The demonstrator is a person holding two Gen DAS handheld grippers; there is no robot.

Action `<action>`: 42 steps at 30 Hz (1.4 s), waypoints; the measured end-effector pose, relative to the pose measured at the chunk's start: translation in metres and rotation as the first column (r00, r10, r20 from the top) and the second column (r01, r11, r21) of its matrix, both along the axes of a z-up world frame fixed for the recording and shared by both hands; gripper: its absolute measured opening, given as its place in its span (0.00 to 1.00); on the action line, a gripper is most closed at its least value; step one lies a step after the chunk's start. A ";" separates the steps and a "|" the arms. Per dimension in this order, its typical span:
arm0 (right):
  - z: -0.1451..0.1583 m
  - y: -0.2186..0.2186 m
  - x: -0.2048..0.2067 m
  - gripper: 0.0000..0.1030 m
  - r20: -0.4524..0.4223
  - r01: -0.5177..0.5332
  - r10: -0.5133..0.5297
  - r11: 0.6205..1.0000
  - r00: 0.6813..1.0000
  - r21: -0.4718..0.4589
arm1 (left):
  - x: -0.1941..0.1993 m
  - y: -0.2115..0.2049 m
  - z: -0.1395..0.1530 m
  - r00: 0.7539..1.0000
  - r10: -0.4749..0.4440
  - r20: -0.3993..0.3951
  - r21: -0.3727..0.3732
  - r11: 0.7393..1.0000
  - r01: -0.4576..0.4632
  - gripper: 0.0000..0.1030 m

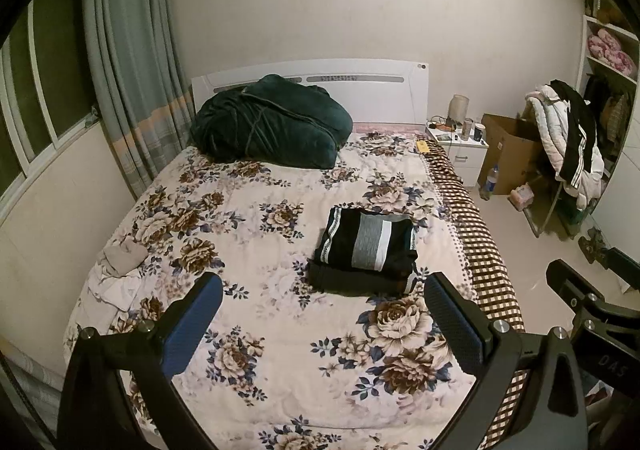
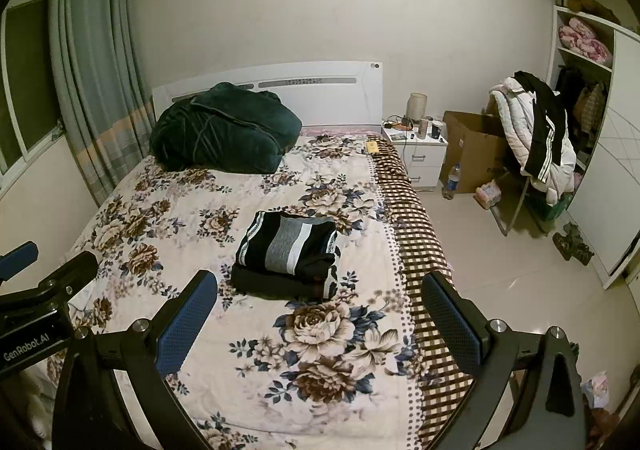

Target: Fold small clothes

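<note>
A folded stack of dark clothes (image 1: 366,250) with a grey and white striped top piece lies on the floral bedspread (image 1: 280,330), right of the bed's middle. The same stack (image 2: 288,254) shows in the right wrist view. A crumpled heap of pale small clothes (image 1: 118,270) lies near the bed's left edge. My left gripper (image 1: 324,322) hangs open above the near part of the bed, nothing between its fingers. My right gripper (image 2: 320,322) is open too, empty, held above the bed's near right side. Each gripper's frame shows at the edge of the other's view.
A dark green quilt bundle (image 1: 272,122) lies at the headboard. A white nightstand (image 2: 420,154) with a lamp, a cardboard box (image 2: 472,150), a water bottle (image 2: 452,180) and a chair draped with jackets (image 2: 536,138) stand right of the bed. Curtains (image 1: 128,70) hang left.
</note>
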State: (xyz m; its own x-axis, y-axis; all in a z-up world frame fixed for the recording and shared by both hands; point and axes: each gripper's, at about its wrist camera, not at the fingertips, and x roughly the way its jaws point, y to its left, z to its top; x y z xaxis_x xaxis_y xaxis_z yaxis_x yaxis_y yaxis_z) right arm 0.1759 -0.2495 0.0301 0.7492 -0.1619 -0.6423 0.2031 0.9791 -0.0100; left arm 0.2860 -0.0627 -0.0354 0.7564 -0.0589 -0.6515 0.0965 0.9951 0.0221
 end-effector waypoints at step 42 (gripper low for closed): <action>-0.003 0.009 -0.010 1.00 0.003 0.017 -0.017 1.000 1.000 -0.001 | 0.002 0.002 0.008 1.000 0.012 0.010 -0.001 1.000 -0.012 1.00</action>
